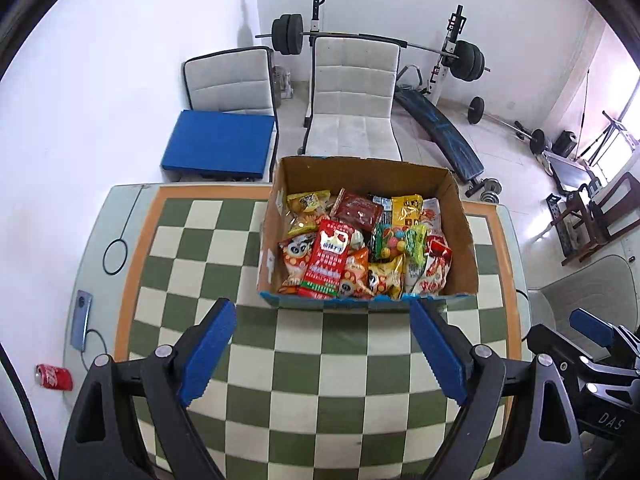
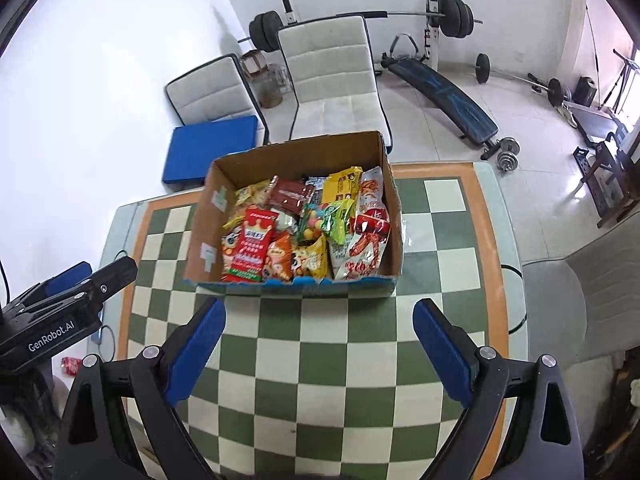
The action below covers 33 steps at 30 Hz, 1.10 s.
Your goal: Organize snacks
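Observation:
An open cardboard box [image 1: 460,224] stands on the far half of the green-and-cream checkered table [image 1: 320,360]. It is full of snack packets, among them a red packet [image 1: 328,260], a brown packet [image 1: 358,208] and a yellow packet [image 1: 406,206]. The box [image 2: 394,216] also shows in the right wrist view, with the red packet [image 2: 254,246]. My left gripper [image 1: 322,344] is open and empty, above the table just short of the box. My right gripper [image 2: 318,344] is open and empty, likewise in front of the box. Each gripper shows at the edge of the other's view.
Two white chairs [image 1: 352,92] stand behind the table, one with a blue cushion [image 1: 218,144]. A weight bench and barbell [image 1: 440,124] are further back. A red can [image 1: 54,376] lies on the floor at left. A phone [image 1: 80,320] lies on the table's left edge.

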{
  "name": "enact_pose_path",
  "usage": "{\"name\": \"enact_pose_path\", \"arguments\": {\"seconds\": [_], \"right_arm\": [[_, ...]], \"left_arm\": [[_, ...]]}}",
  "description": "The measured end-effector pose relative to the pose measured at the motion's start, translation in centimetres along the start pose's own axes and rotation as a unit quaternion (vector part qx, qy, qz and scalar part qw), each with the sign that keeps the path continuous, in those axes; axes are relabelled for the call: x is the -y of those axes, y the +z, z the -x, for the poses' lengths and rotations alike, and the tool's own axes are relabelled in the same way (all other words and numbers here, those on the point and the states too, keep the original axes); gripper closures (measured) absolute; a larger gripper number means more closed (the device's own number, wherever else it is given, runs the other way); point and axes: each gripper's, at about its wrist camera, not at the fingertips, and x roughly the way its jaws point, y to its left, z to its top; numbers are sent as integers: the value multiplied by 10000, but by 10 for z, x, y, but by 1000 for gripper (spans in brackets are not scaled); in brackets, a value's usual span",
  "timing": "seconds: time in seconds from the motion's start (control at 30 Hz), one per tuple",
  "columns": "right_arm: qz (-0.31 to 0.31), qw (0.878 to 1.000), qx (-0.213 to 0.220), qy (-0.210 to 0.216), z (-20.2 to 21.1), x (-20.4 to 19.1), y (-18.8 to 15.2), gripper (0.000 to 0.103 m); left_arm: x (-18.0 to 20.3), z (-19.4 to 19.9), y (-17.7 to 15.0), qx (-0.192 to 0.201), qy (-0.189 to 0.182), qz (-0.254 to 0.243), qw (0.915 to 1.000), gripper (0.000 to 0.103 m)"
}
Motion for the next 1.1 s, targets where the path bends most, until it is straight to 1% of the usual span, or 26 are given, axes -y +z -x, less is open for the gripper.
{"name": "enact_pose_path", "arguments": {"seconds": [0.1, 0.27, 0.4, 0.53, 0.6, 0.8, 0.97, 1.1], "right_arm": [[32, 9999, 42, 98, 17, -5, -14, 6], [166, 9997, 147, 108, 46, -13, -32, 6], [275, 9993, 255, 57, 70, -15, -45, 6], [382, 9987, 339, 7, 94, -17, -60, 6], [405, 9985, 366, -8, 103, -18, -66, 6], [460, 9977, 489, -62, 124, -16, -76, 6], [472, 9959, 742, -200, 130, -14, -73, 6], [410, 9949, 890, -258, 125, -12, -65, 6]], "left_arm": [[-1, 18, -11, 54, 17, 20, 10000, 14], [2, 48, -28, 174, 66, 5, 9998, 14], [8, 75, -41, 391, 143, -79, 9991, 14], [12, 92, -52, 445, 26, -93, 9990, 14], [15, 98, -55, 481, 35, -127, 9988, 14], [23, 104, -61, 532, 29, -189, 9984, 14], [24, 100, -58, 633, 119, -156, 9978, 14], [21, 93, -52, 714, 204, -96, 9972, 14]]}}
